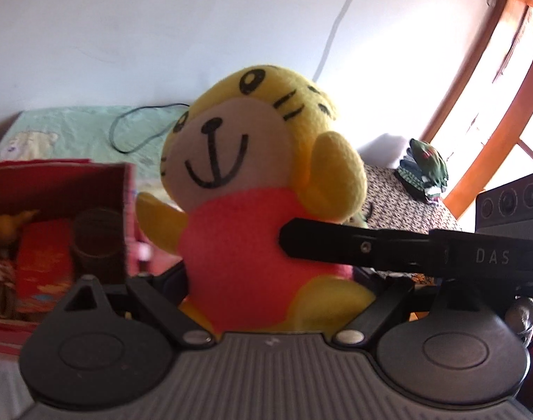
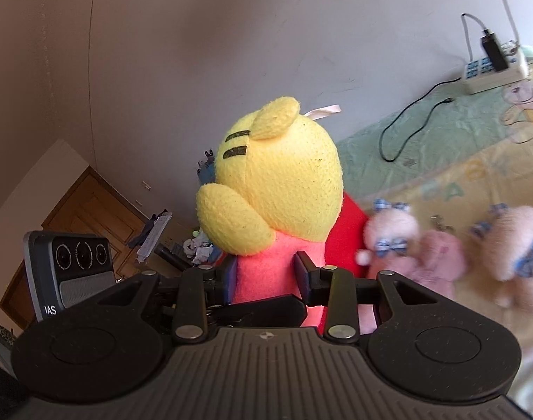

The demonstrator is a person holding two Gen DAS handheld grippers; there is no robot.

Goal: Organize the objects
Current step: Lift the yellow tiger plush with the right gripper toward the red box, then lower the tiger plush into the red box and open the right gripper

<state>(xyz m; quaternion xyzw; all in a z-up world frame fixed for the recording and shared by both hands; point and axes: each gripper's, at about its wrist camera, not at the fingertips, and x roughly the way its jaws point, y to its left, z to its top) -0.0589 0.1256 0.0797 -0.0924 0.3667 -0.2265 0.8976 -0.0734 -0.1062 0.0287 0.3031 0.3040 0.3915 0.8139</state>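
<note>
Right wrist view: the right gripper (image 2: pixel 266 273) pinches the yellow tiger plush (image 2: pixel 276 189) at its pink body. Left gripper (image 1: pixel 276 280) fingers seem spread around it, front side; contact unclear. Red box (image 1: pixel 56 189) sits left.

The right hand-held gripper (image 2: pixel 266 273) squeezes tight from both sides; the left hand-held gripper (image 1: pixel 266 290) is spread wide.

The plush tiger (image 1: pixel 252 175) is yellow with black stripes, a cream face and a pink body, beside a red box (image 1: pixel 91 189), pale pink bears with blue checked bows (image 2: pixel 392 245), and a mint-green and yellow bedsheet (image 2: pixel 458 133).
</note>
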